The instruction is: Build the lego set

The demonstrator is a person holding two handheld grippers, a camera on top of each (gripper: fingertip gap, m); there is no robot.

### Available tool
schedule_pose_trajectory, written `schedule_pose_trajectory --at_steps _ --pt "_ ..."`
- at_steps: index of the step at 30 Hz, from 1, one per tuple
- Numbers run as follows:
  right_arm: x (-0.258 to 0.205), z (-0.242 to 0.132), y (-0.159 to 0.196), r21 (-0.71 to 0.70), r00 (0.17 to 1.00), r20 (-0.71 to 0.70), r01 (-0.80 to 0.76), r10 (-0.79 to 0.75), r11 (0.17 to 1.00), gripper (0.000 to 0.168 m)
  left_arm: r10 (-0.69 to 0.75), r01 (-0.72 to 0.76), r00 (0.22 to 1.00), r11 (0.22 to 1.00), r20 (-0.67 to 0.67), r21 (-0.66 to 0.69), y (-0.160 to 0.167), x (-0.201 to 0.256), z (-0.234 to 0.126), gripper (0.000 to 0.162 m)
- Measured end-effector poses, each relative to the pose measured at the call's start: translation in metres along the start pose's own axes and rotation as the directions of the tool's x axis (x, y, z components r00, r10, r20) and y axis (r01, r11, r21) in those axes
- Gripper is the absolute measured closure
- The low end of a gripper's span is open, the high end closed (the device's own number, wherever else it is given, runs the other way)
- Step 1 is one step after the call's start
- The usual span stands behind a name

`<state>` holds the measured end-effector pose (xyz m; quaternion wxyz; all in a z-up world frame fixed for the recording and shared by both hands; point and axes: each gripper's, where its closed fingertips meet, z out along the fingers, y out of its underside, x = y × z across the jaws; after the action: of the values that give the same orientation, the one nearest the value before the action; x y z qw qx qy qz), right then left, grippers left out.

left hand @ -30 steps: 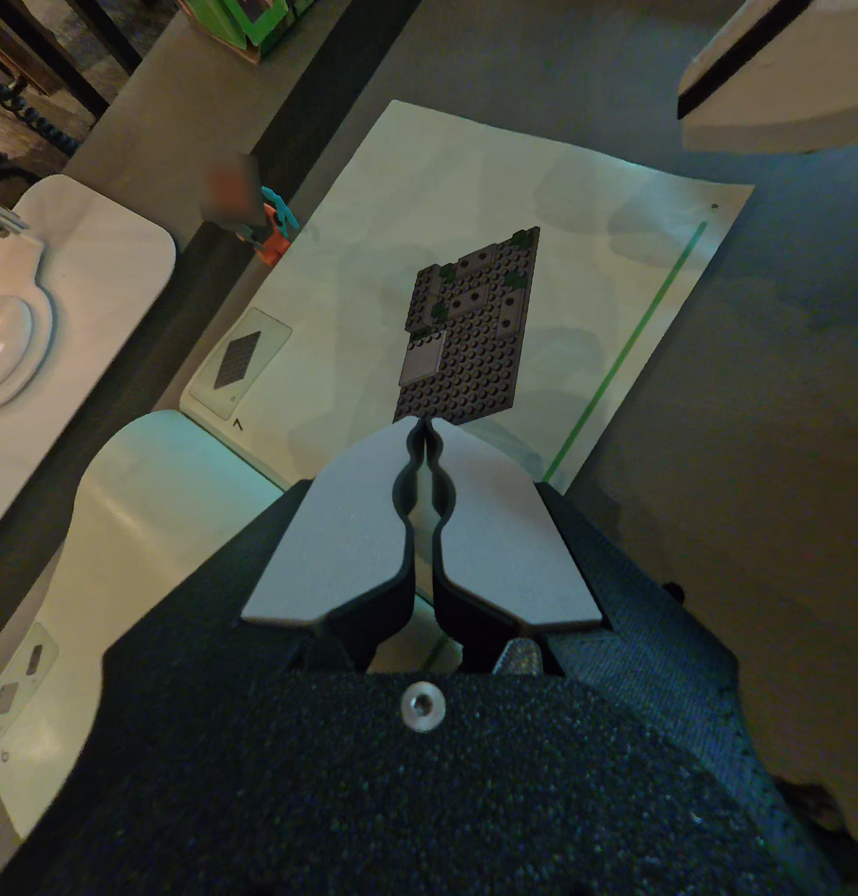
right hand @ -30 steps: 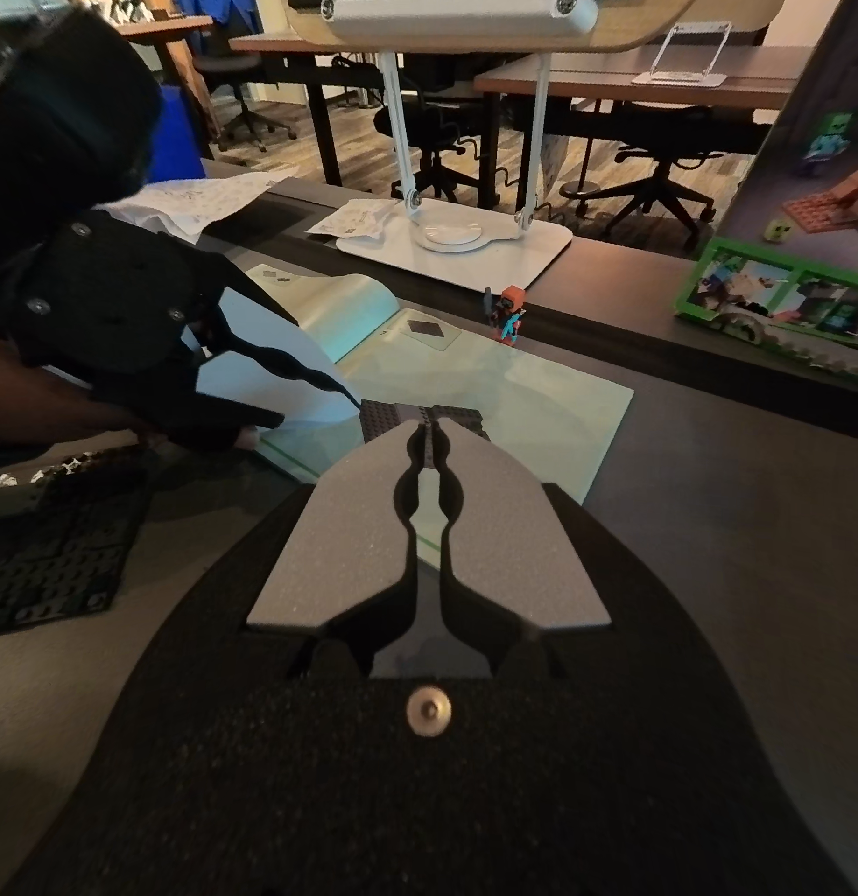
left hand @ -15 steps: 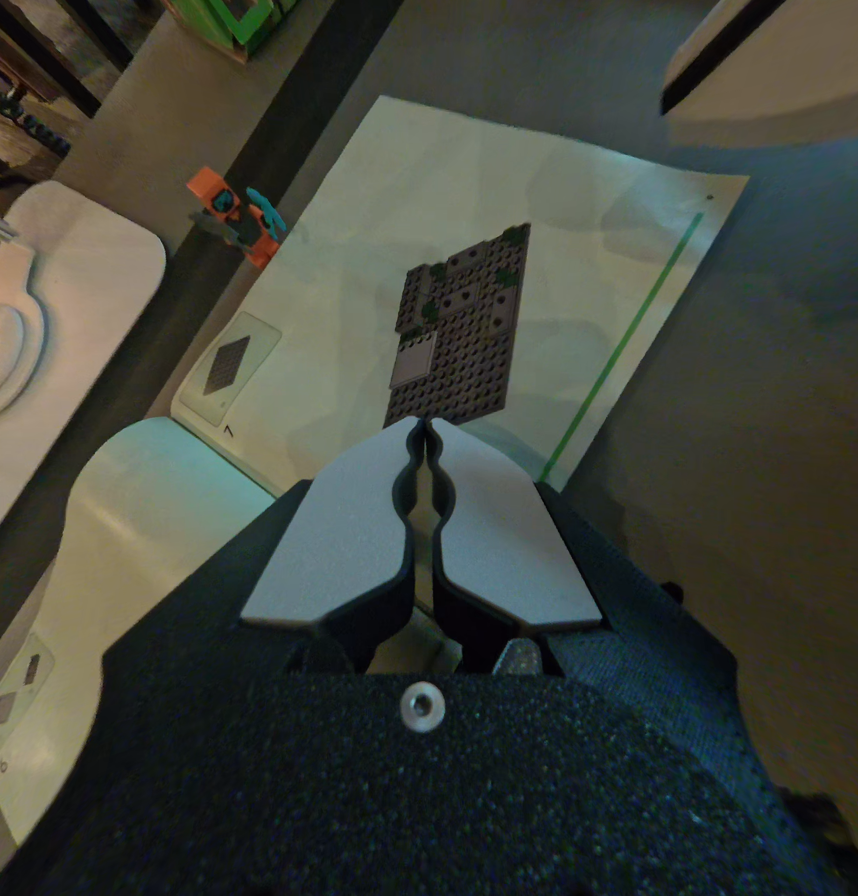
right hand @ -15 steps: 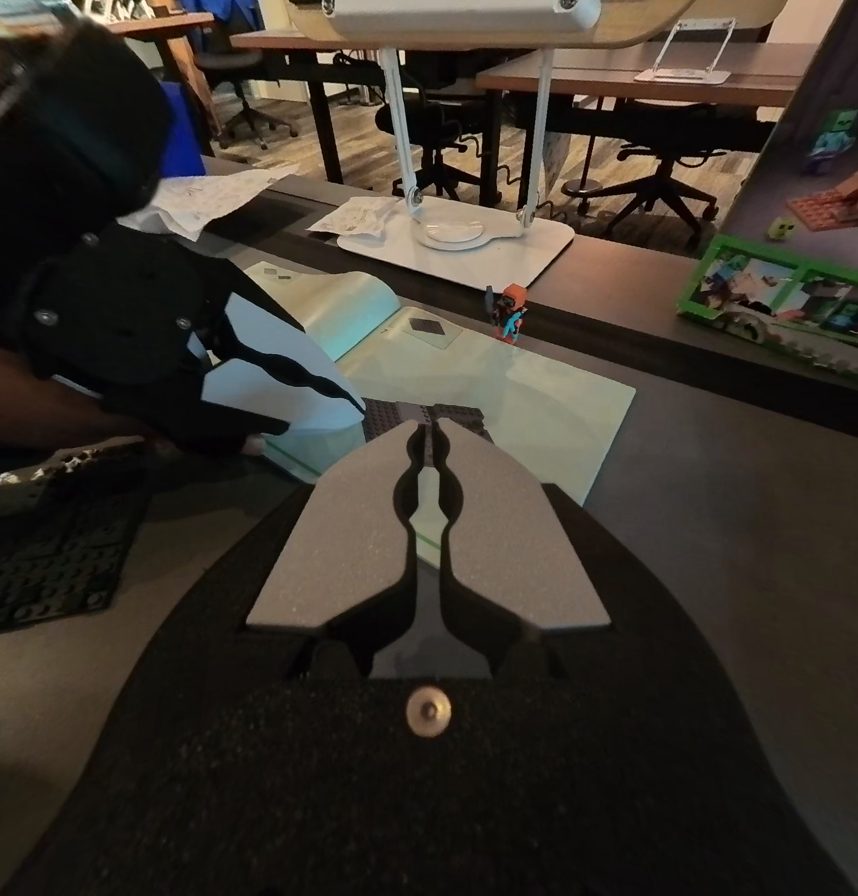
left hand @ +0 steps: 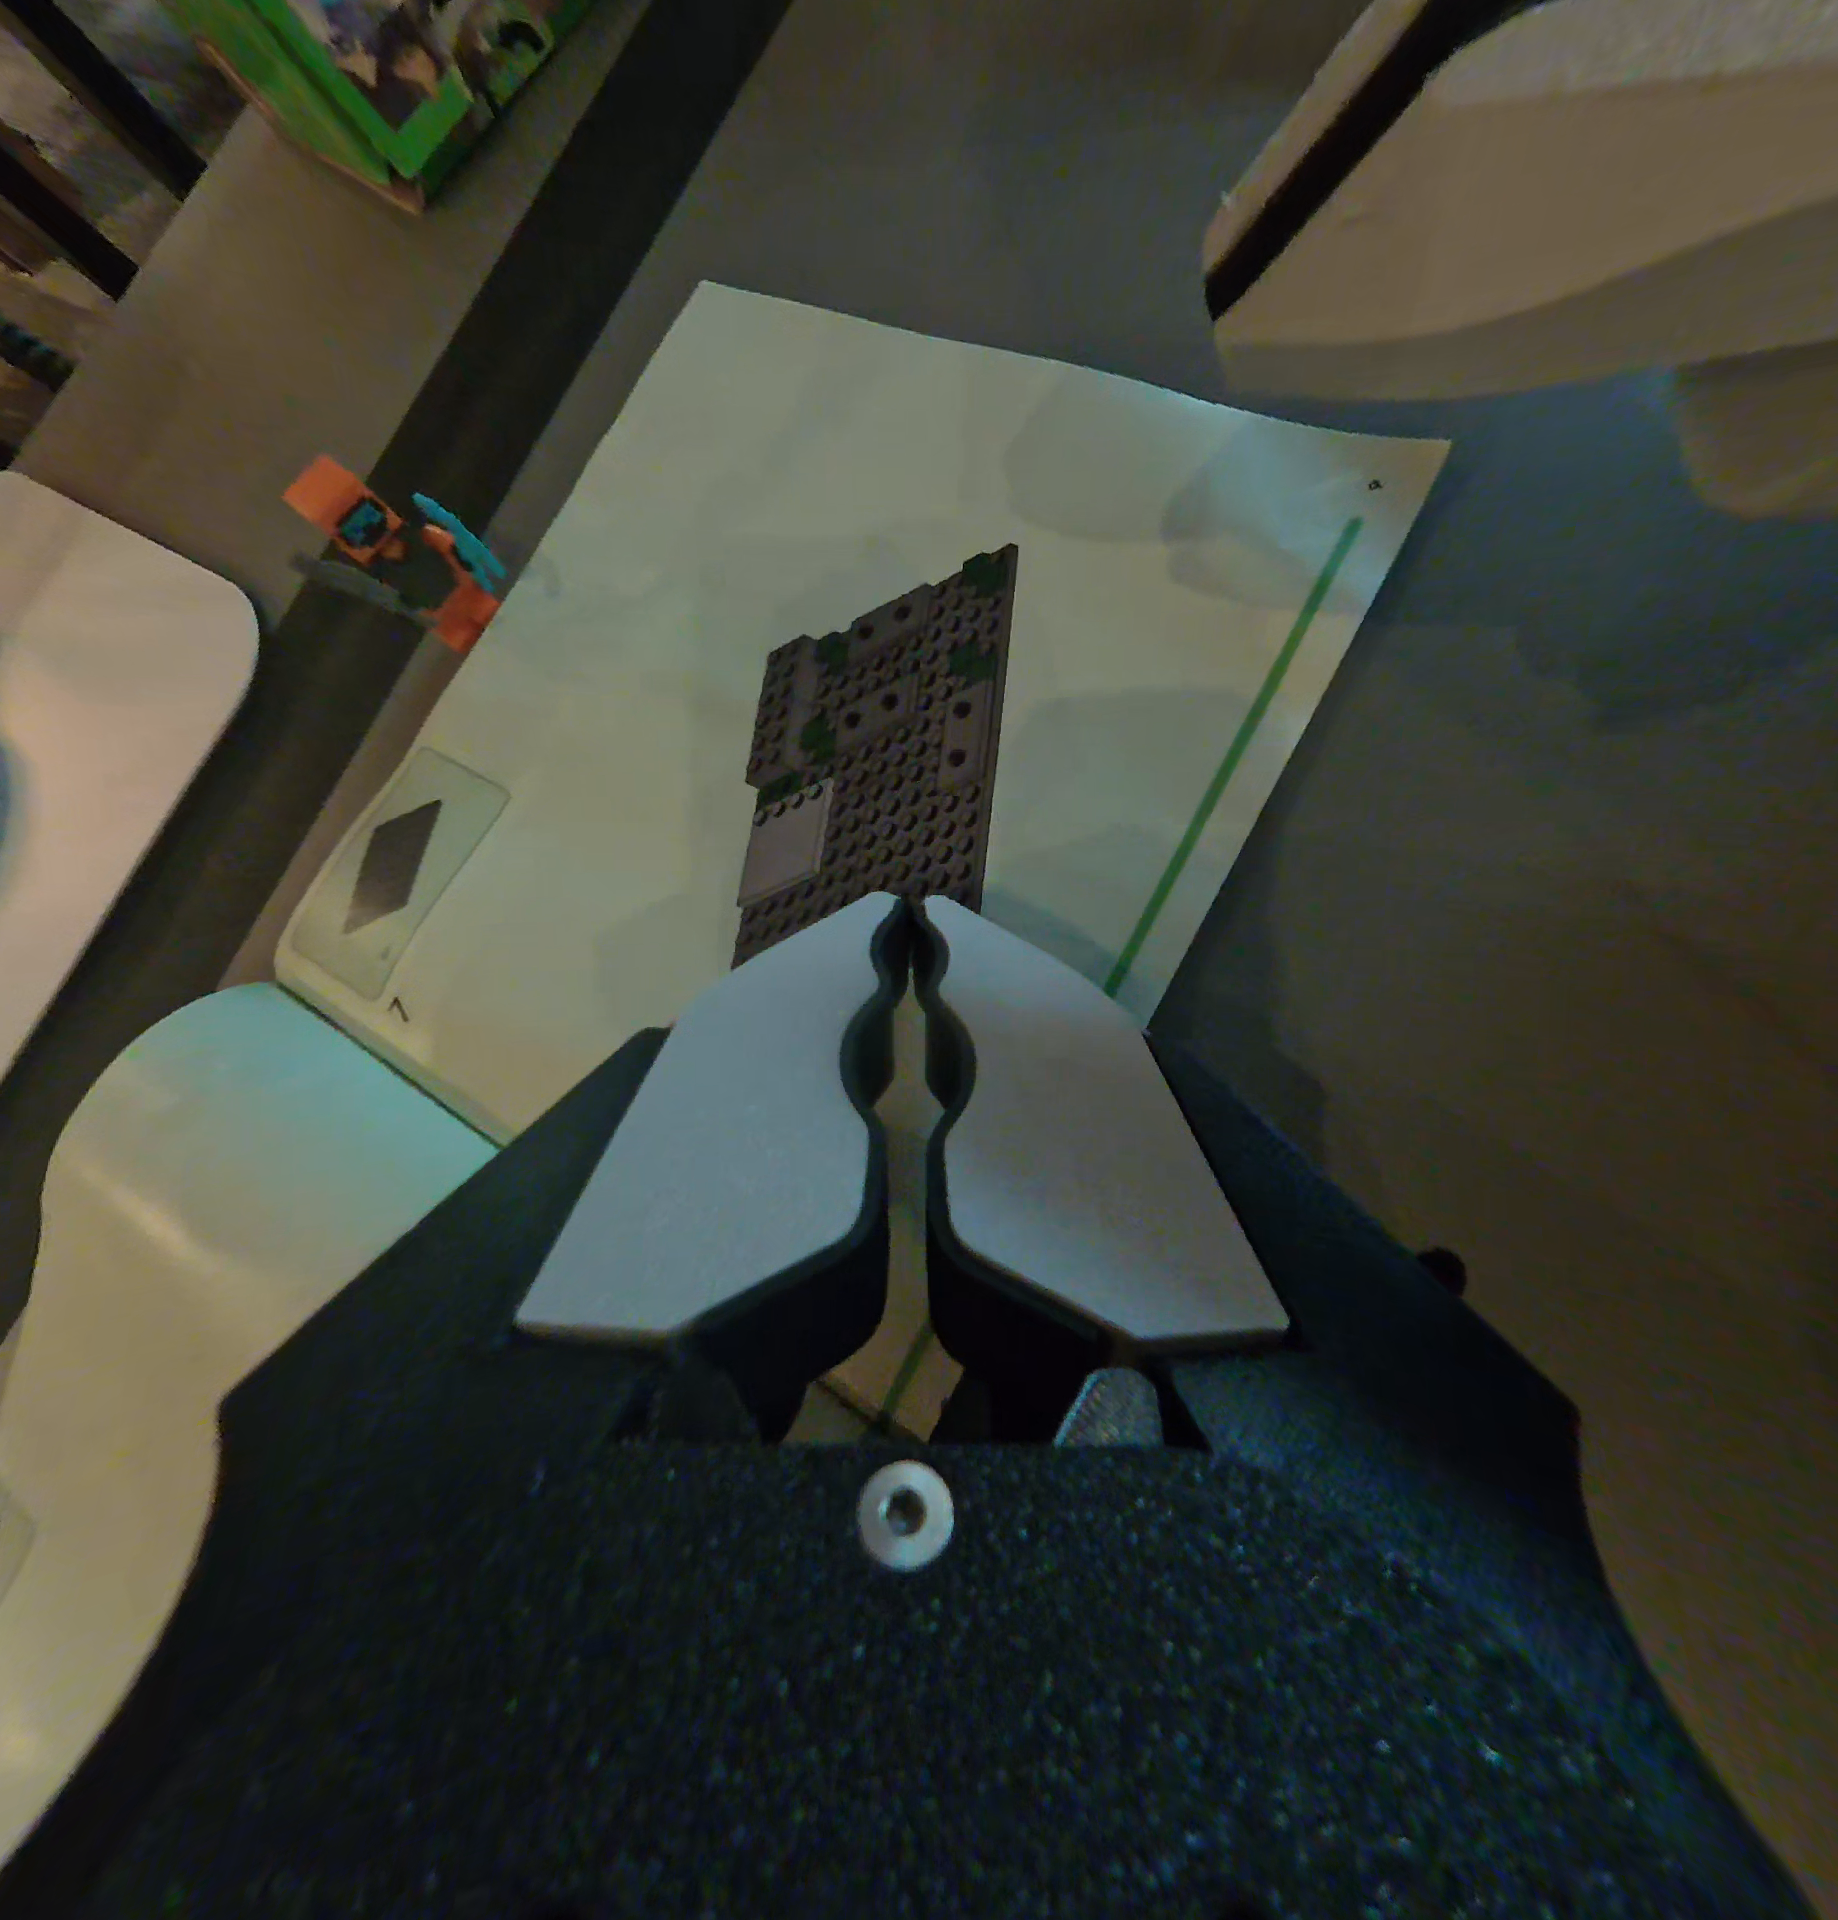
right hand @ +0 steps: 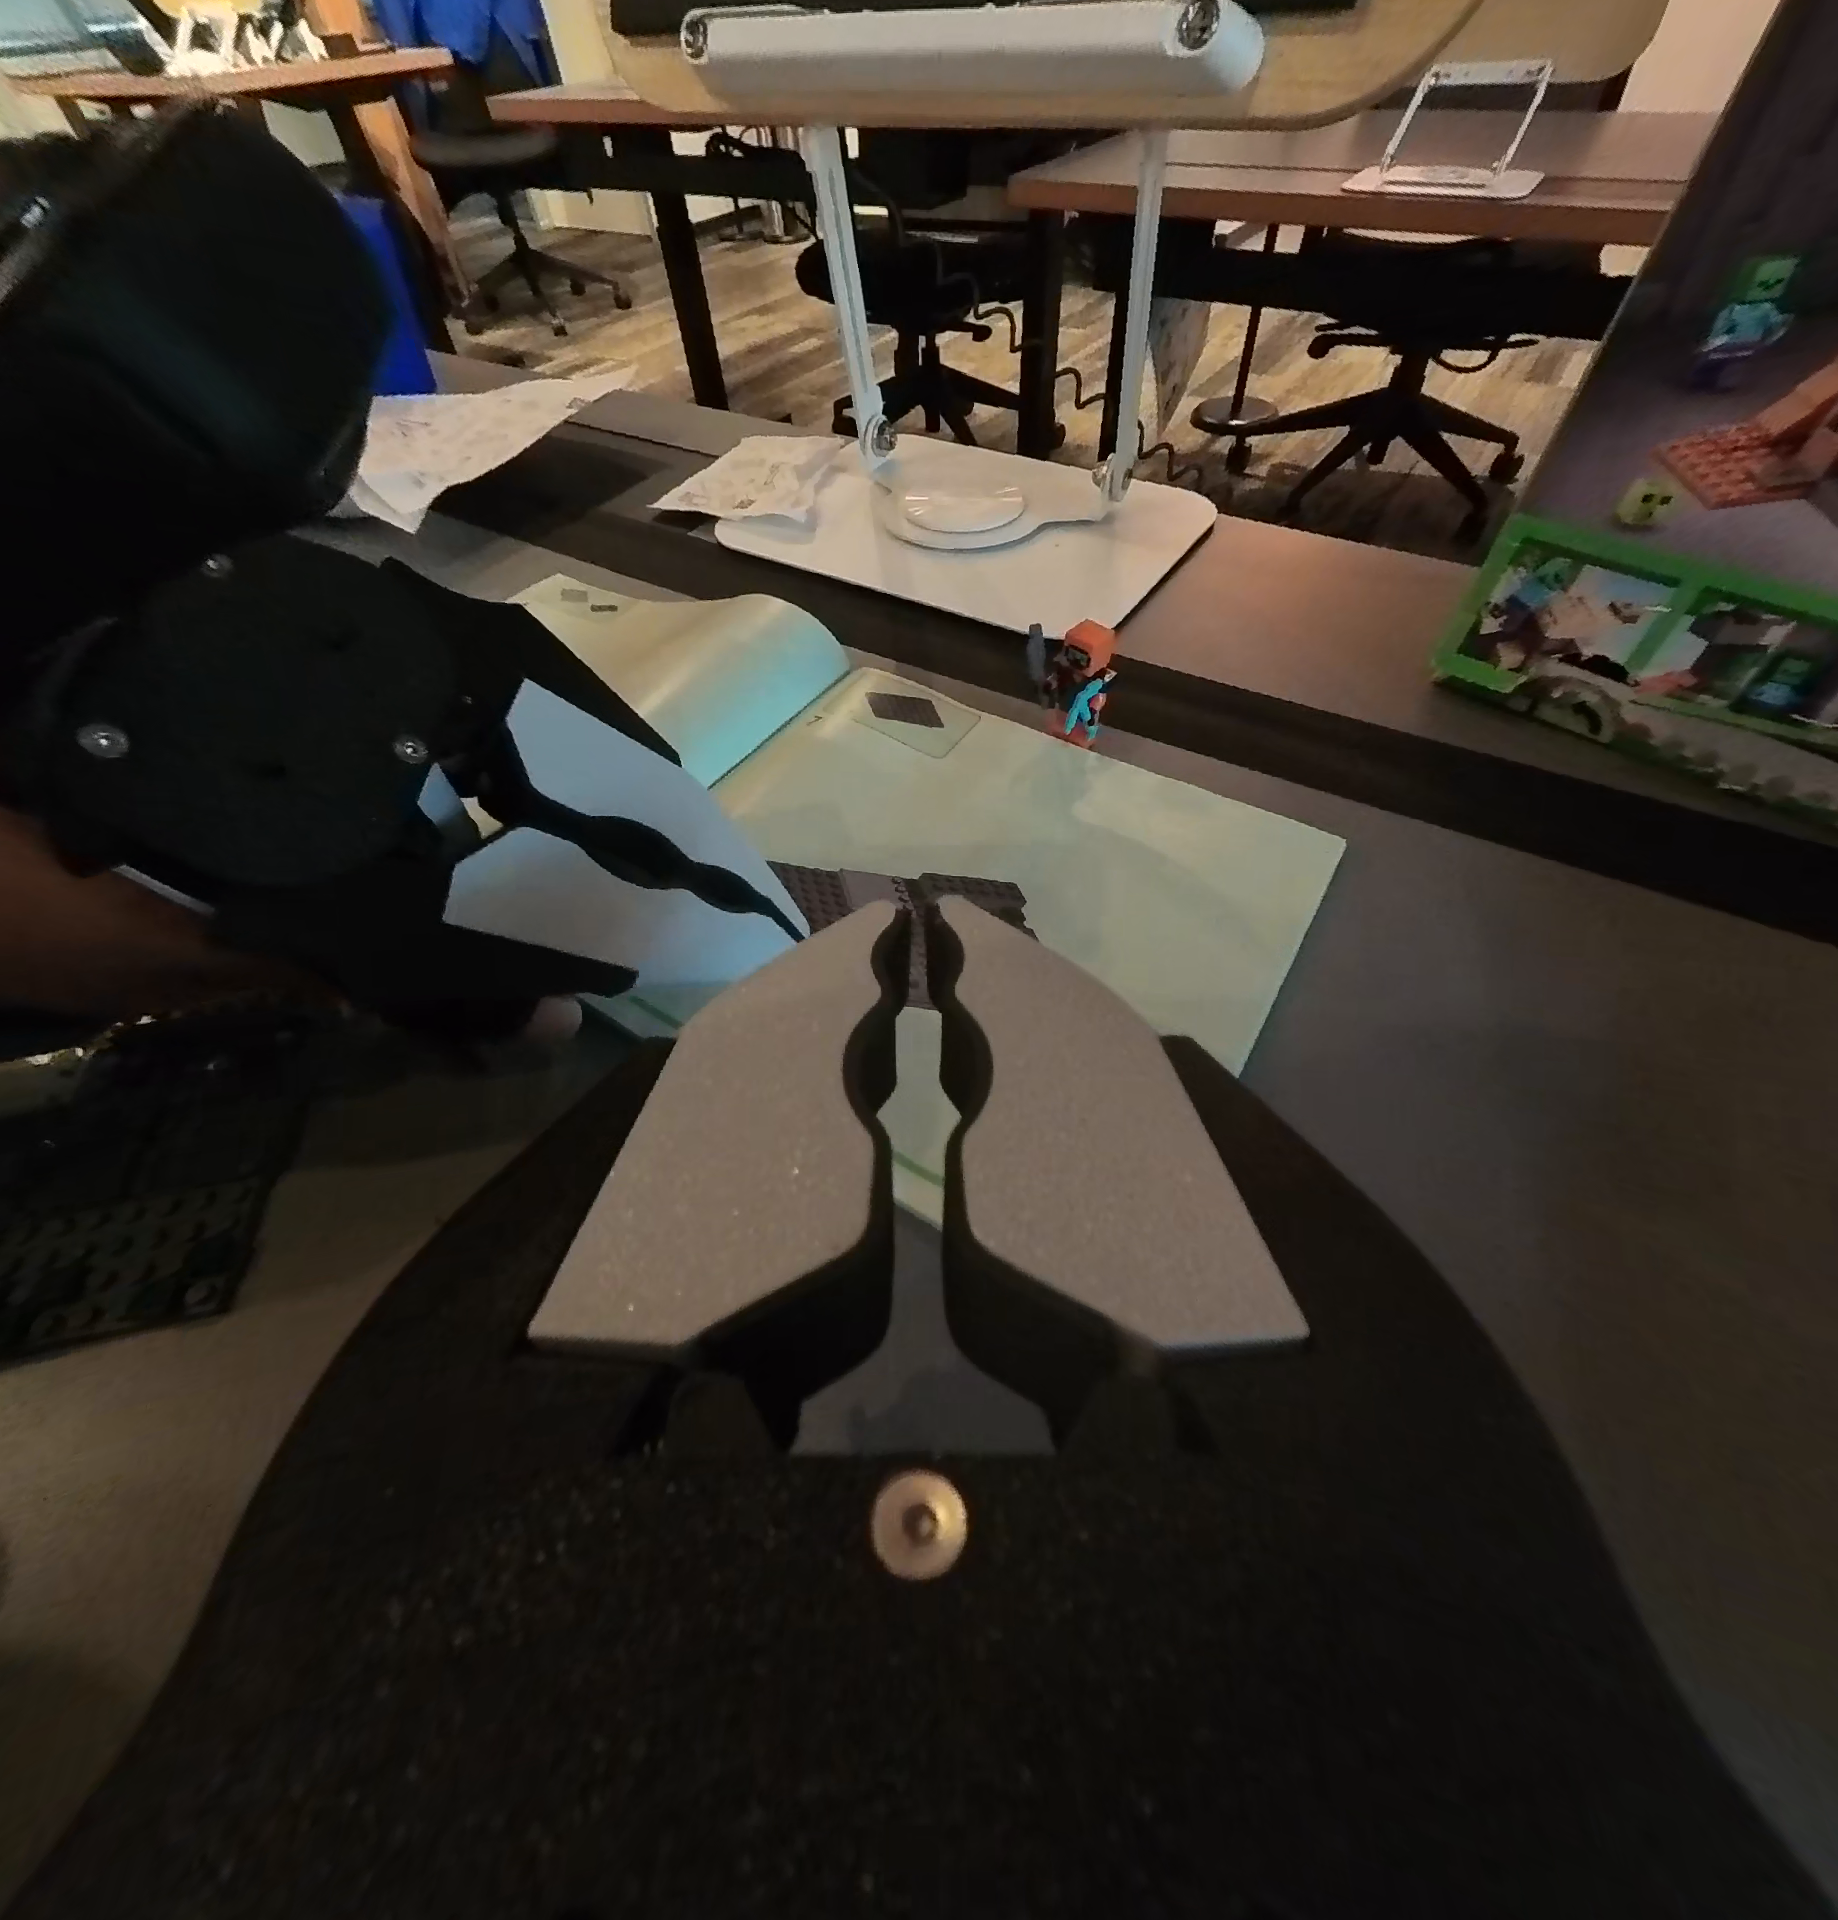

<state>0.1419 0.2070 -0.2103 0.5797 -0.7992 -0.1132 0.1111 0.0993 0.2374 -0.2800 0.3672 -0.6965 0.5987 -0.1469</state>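
Here, my left gripper [left hand: 910, 914] has its fingers pressed together at the tips, with nothing between them. The tips sit over the near edge of the dark studded baseplate [left hand: 894, 748], which lies flat on the right-hand page of the open instruction booklet [left hand: 686, 582]. I cannot tell whether the tips touch the plate. A few small dark green pieces and a smooth grey tile [left hand: 785, 852] sit on the plate's left and far parts; the rest is bare studs.

My right gripper [right hand: 917, 914] also has its fingers closed and empty, pointing at the same baseplate [right hand: 972, 888] from the side. My left gripper [right hand: 780, 914] shows in that view too, reaching in from the left.

Around the plate the page is bare on every side, and a green line [left hand: 1237, 748] runs along the page's right edge. Right of the booklet the grey table [right hand: 1517, 1091] lies open. An orange and teal minifigure [right hand: 1076, 681] stands just past the booklet's far corner, beside the dark strip across the table. Beyond it are a white lamp base [right hand: 1050, 556] and, far right, a green-edged box [right hand: 1663, 644]. A black studded mat [right hand: 94, 1226] lies near left.
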Motion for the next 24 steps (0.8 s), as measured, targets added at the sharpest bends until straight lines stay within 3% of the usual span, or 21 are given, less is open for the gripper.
schedule_pose_trajectory --at_steps 12,24 --pt "0.0 0.0 0.0 0.001 1.0 0.001 -0.004 0.004 1.0 0.166 0.021 -0.021 1.0 1.0 -0.015 0.002 -0.012 -0.005 -0.003 0.162" --pt "0.003 -0.001 -0.002 0.006 1.0 -0.005 -0.004 0.004 1.0 0.166 0.022 -0.023 1.0 0.997 -0.013 -0.069 -0.015 -0.028 0.02 0.162"
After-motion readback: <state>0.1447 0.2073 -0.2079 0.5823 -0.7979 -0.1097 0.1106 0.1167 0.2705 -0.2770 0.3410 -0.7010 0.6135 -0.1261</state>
